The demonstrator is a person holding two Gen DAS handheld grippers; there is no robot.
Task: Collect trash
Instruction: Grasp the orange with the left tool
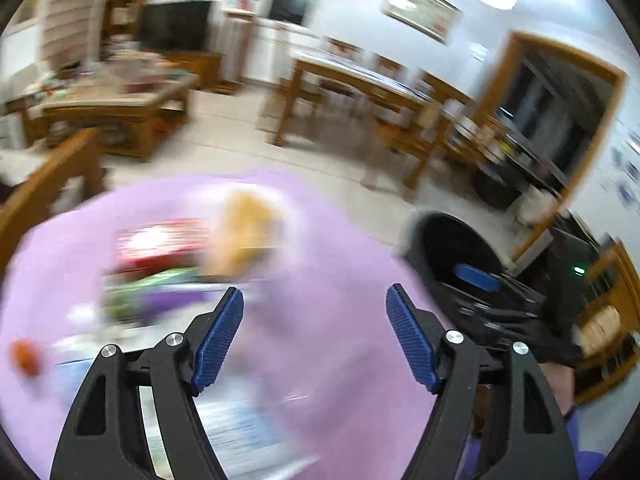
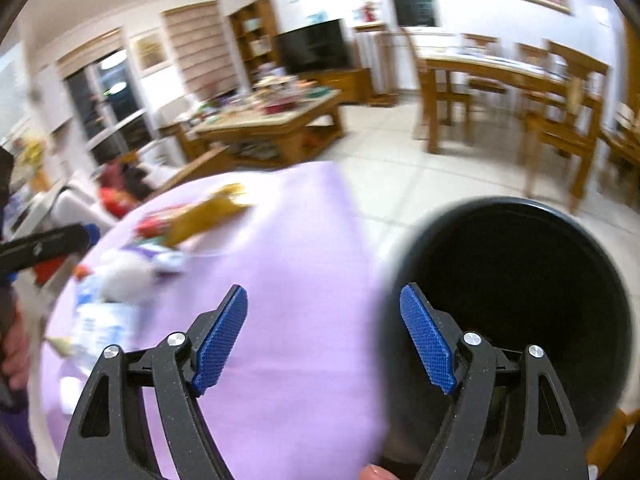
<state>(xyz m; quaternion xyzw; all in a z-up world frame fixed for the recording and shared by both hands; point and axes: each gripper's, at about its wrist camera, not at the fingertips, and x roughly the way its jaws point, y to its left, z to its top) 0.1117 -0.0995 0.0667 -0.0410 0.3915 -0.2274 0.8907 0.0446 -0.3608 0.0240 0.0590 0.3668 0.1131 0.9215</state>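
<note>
In the left wrist view, the left gripper (image 1: 315,300) stood at the bottom centre of the frame with its blue-padded fingers (image 1: 218,338) spread wide and nothing between them. Beneath it lay the worktop (image 1: 328,272), covered in a lilac cloth. The trash (image 1: 168,264) sat blurred at centre left of that frame: a red packet, a yellow-brown wrapper, and something green and purple, with paler pieces toward the lower left. The black bin (image 1: 444,248) showed at centre right, just beside the edge of the worktop.

In the right wrist view, the right gripper (image 2: 323,298) also held its fingers (image 2: 428,340) wide apart and empty, one over the lilac cloth, the other in front of the bin's rim. The bin (image 2: 520,280) filled the lower right of the frame, its mouth open and dark; what lay inside could not be told. The trash (image 2: 168,240) lay at centre left, on the far left part of the worktop (image 2: 304,280), well apart from the bin. The left gripper's black body (image 2: 44,246) appeared at the left edge.
</note>
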